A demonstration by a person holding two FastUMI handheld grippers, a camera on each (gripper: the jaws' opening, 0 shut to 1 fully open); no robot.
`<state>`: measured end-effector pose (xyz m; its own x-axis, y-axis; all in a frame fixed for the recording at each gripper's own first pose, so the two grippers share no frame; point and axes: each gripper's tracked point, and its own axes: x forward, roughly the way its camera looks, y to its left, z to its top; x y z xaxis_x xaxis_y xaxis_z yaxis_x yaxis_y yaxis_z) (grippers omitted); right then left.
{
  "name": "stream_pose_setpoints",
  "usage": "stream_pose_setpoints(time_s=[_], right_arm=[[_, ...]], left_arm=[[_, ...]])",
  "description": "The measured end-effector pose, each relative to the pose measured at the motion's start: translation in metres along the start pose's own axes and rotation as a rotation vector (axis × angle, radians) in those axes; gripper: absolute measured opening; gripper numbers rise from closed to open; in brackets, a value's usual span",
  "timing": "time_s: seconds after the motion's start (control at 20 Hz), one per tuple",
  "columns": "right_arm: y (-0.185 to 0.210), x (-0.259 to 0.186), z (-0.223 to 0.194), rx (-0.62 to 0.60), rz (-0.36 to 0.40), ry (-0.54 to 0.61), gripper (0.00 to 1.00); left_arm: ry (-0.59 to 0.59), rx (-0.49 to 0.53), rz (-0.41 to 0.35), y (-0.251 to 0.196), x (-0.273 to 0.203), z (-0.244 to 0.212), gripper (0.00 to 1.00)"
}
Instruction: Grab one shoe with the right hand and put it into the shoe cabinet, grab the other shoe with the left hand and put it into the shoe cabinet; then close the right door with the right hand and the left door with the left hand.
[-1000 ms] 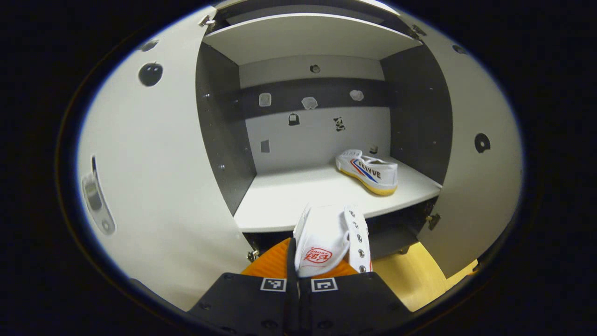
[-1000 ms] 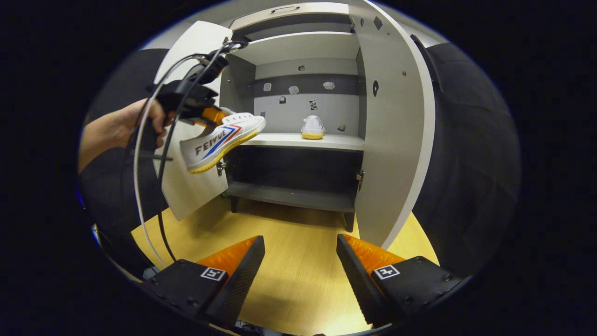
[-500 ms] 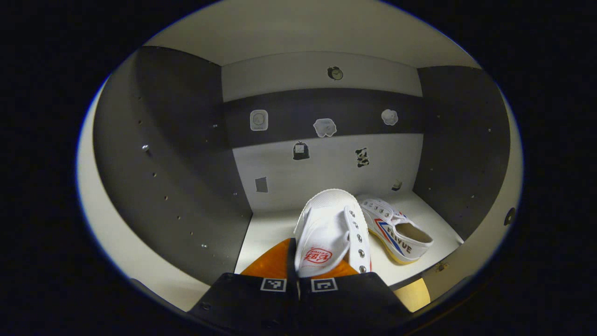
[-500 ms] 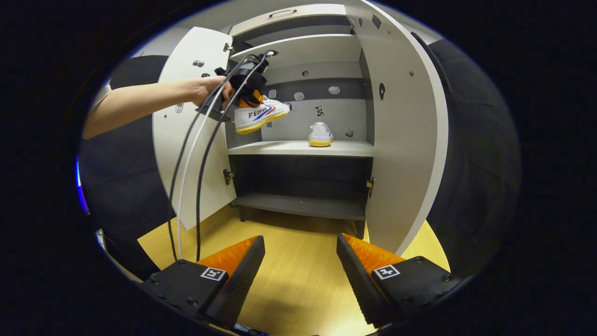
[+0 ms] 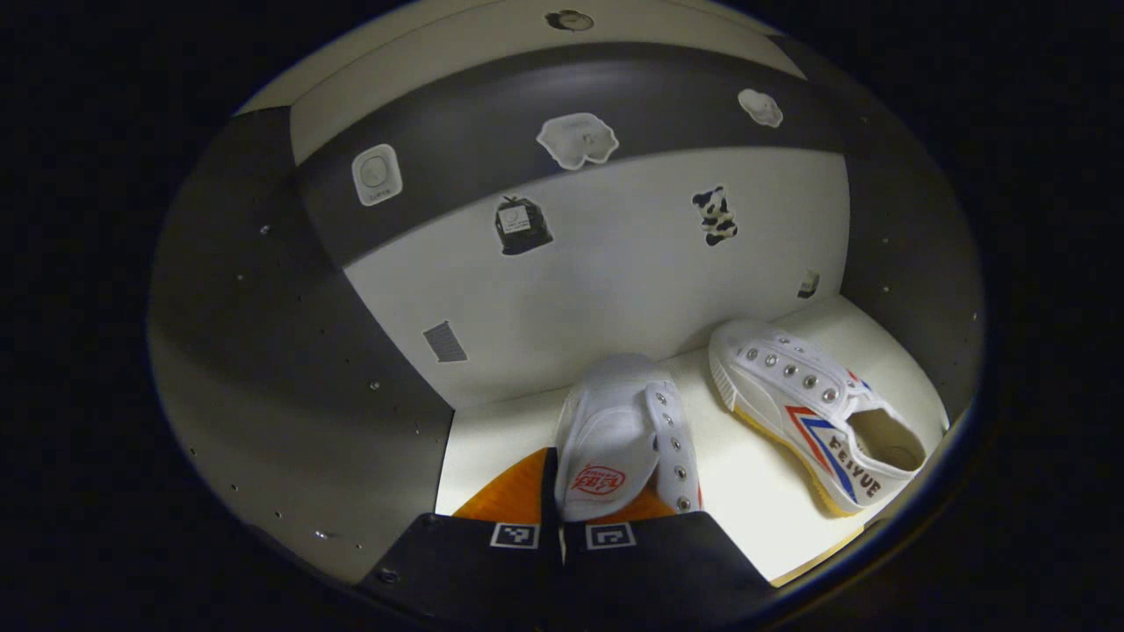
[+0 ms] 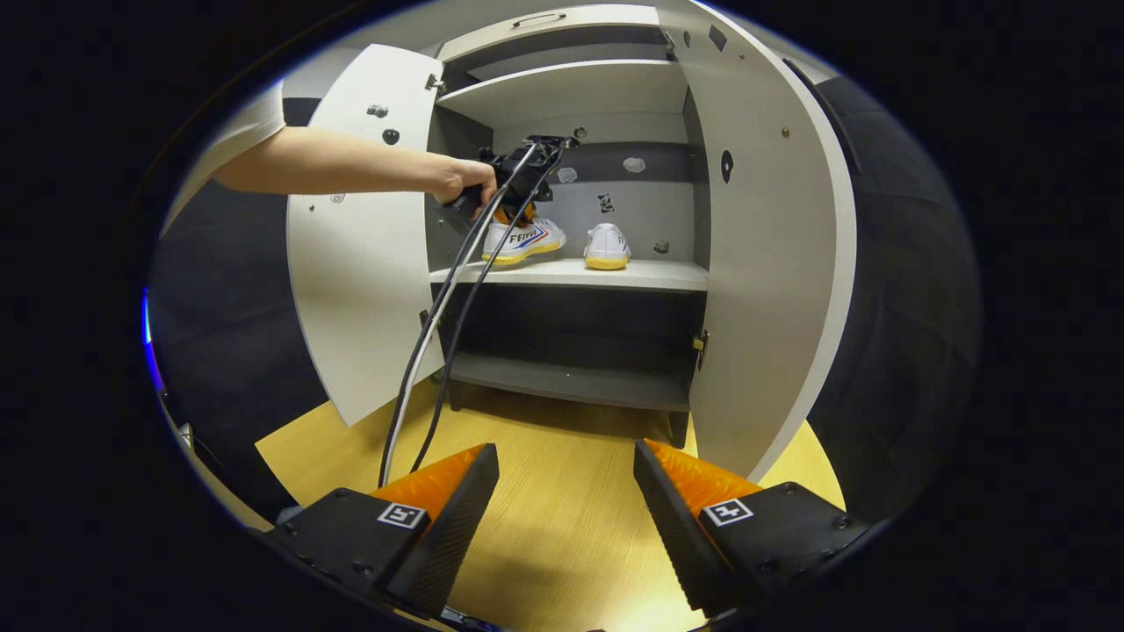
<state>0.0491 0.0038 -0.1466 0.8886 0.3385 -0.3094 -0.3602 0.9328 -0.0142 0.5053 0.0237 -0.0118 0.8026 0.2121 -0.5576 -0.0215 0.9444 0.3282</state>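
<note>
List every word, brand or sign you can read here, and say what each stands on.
"FEIVUE": on the side of the shoe on the shelf, beside its stripes.
Red emblem on the tongue of the held shoe: characters too small and stylised to read.
Lettering on that shoe's side, in the right gripper view: too small to read with certainty.
Print on the stickers on the back wall: too small to read.
</note>
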Motion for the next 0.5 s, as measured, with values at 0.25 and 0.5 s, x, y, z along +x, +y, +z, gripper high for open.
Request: stream_pose_setpoints(time_s=[0.25, 0.5], right_arm=[[-0.011, 0.001, -0.003, -0.002, -0.032, 0.01, 0.99], [-0.02, 0.003, 0.005, 0.029, -0.068, -0.012, 0.98]], left_arm=[[0.038, 0.017, 0.01, -0.007, 0.013, -0.008, 0.05], [0.038, 0.005, -0.004, -0.004, -0.004, -0.011, 0.23]])
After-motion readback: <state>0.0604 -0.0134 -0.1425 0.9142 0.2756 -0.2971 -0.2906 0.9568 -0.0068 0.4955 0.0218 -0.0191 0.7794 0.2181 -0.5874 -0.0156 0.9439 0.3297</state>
